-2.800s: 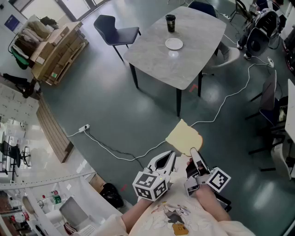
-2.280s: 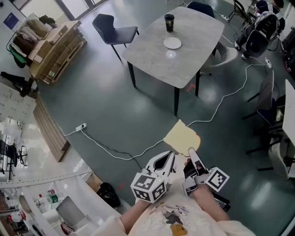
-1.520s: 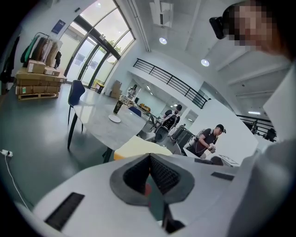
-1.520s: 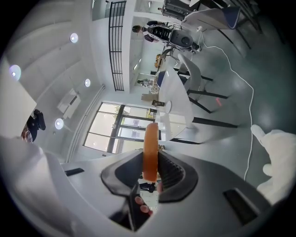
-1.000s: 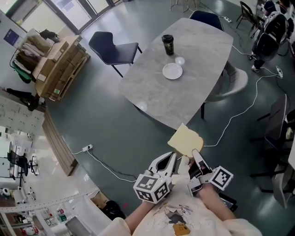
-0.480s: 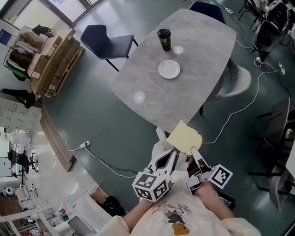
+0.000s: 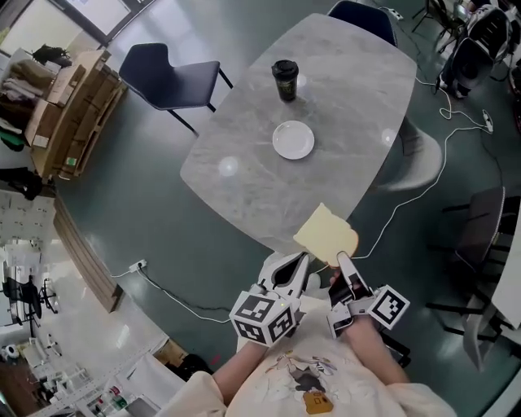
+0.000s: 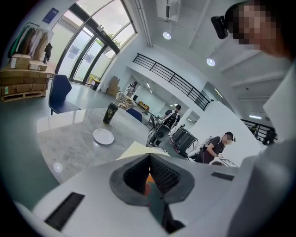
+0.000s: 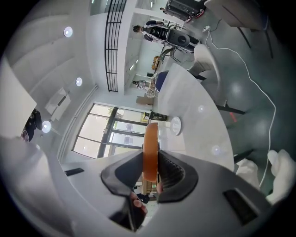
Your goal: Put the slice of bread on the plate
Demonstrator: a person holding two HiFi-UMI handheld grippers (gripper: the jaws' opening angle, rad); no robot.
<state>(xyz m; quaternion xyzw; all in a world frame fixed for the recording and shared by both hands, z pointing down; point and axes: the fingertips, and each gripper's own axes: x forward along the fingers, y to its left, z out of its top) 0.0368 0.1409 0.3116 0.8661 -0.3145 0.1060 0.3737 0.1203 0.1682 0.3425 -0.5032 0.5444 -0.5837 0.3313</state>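
Note:
A pale slice of bread (image 7: 326, 234) hangs over the near edge of the grey marble table (image 7: 350, 98), with my right gripper (image 7: 340, 259) shut on its near end. Seen edge-on in the right gripper view, the bread (image 9: 151, 148) stands upright between the pads. The round white plate (image 7: 293, 139) sits bare in the middle of the table, well beyond the bread, with a black cup (image 7: 284, 80) behind it. My left gripper (image 7: 303, 259) is just left of the bread, shut with nothing in it. The left gripper view shows its jaws (image 8: 149, 157) together, with the plate (image 8: 103, 136) ahead.
A dark blue chair (image 7: 167, 77) stands left of the table, another (image 7: 358, 10) at its far end, and a white chair (image 7: 423, 151) on its right. A white cable (image 7: 423, 187) trails over the floor. Stacked boxes on pallets (image 7: 69, 106) stand far left.
Both grippers and the bread have moved forward to the table. The bread, which hung over the floor, now reaches over the table's near edge, and the plate is nearer.

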